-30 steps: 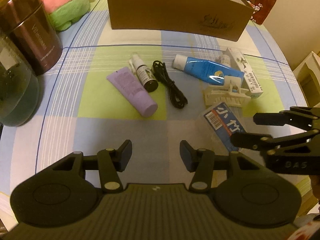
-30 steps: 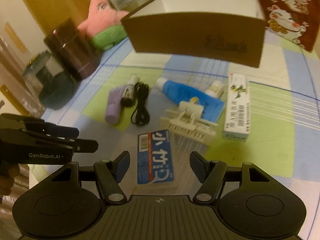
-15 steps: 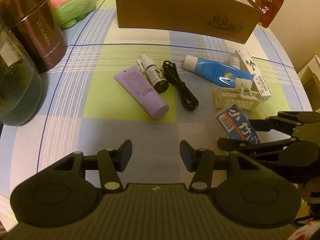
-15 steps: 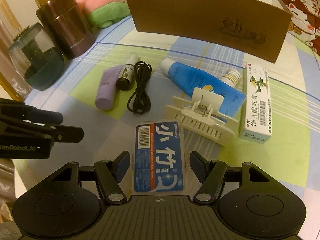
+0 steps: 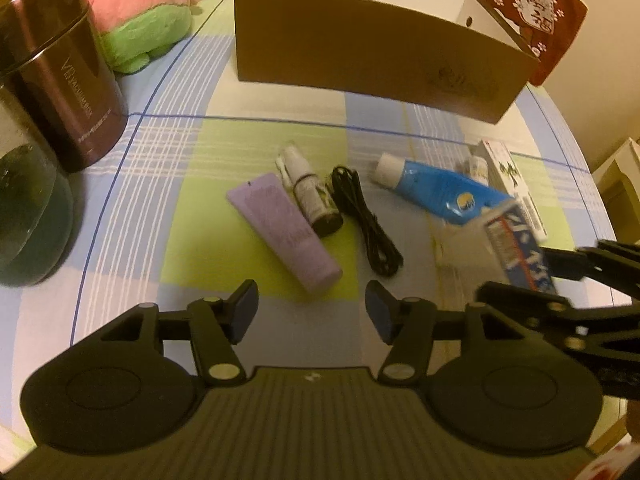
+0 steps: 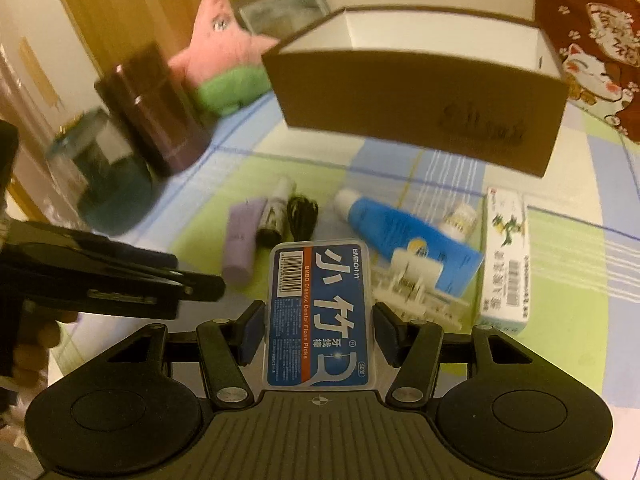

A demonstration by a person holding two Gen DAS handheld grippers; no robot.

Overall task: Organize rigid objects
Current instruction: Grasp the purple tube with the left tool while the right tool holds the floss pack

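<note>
My right gripper point(image 6: 318, 332) is shut on a blue dental floss box point(image 6: 320, 312) and holds it up off the checked tablecloth. The left wrist view shows that box point(image 5: 516, 248) at the right edge. My left gripper point(image 5: 312, 312) hangs just short of a purple tube point(image 5: 284, 228); its jaws are opening with nothing between them. Beside the tube lie a small dropper bottle point(image 5: 312, 196), a coiled black cable point(image 5: 364, 224), a blue tube point(image 5: 440, 192), a white medicine carton point(image 6: 506, 264), a tiny white bottle point(image 6: 462, 218) and a white plastic clip point(image 6: 416, 292). An open cardboard box point(image 5: 376, 52) stands behind them.
A dark brown canister point(image 5: 64, 80) and a glass jar point(image 5: 28, 220) stand at the left. A pink and green plush toy point(image 5: 140, 12) lies at the back left. A red cat-print cloth point(image 6: 592, 40) is behind the box on the right.
My right gripper closed on the floss box and lifted it off the cloth. My left gripper moved forward toward the purple tube and its jaws widened.
</note>
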